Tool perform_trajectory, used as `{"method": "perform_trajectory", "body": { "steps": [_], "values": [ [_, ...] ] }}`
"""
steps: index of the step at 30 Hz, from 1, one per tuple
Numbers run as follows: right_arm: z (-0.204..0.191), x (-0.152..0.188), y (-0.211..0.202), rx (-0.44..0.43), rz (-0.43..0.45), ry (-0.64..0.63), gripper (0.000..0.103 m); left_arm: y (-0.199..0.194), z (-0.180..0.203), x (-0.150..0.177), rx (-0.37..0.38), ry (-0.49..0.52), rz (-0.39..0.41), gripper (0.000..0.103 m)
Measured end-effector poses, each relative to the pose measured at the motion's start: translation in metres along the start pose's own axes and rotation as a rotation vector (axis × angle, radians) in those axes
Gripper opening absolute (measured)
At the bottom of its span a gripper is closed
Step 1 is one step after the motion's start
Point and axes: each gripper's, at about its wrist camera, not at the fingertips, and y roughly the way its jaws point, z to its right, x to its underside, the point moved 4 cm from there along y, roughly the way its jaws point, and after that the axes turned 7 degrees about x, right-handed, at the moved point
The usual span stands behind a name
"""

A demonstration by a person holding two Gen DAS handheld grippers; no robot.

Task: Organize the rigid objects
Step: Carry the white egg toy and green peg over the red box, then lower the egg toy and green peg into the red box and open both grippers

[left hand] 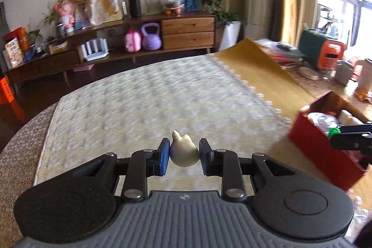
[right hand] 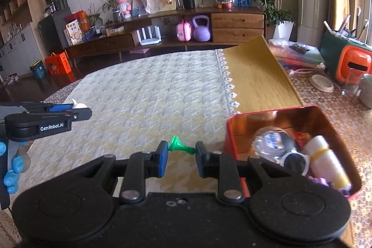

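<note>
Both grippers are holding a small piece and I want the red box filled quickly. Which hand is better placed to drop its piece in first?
The right. The right gripper holds the green piece close beside the red box, which opens just to its right. The left gripper, holding the white figure, sits farther off, with the right gripper between it and the box.

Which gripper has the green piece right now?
The right gripper: a green chess-like piece lies crosswise between its pads. The left gripper holds a cream figurine instead.

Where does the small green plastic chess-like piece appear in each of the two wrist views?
Left wrist view: the small green plastic piece shows at the right edge, in the right gripper, over the red metal box.
Right wrist view: lower centre, clamped sideways.
Shared landmark: the purple kettlebell.
</note>
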Motion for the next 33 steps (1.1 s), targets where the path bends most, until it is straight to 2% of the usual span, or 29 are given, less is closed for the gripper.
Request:
{"method": "perform_trajectory", "body": {
  "steps": [18,27,33],
  "values": [
    [0.095,0.013,-0.069,0.057,0.074,0.066,0.024,-0.027,0.145,-0.022,0.165,0.118,0.01,0.027],
    [0.14,0.019,-0.08,0.085,0.079,0.086,0.024,-0.014,0.197,-0.031,0.215,0.142,-0.012,0.027],
    [0.158,0.024,-0.072,0.099,0.059,0.079,0.024,0.008,0.222,-0.028,0.253,0.146,-0.058,0.027]
  ]
}}
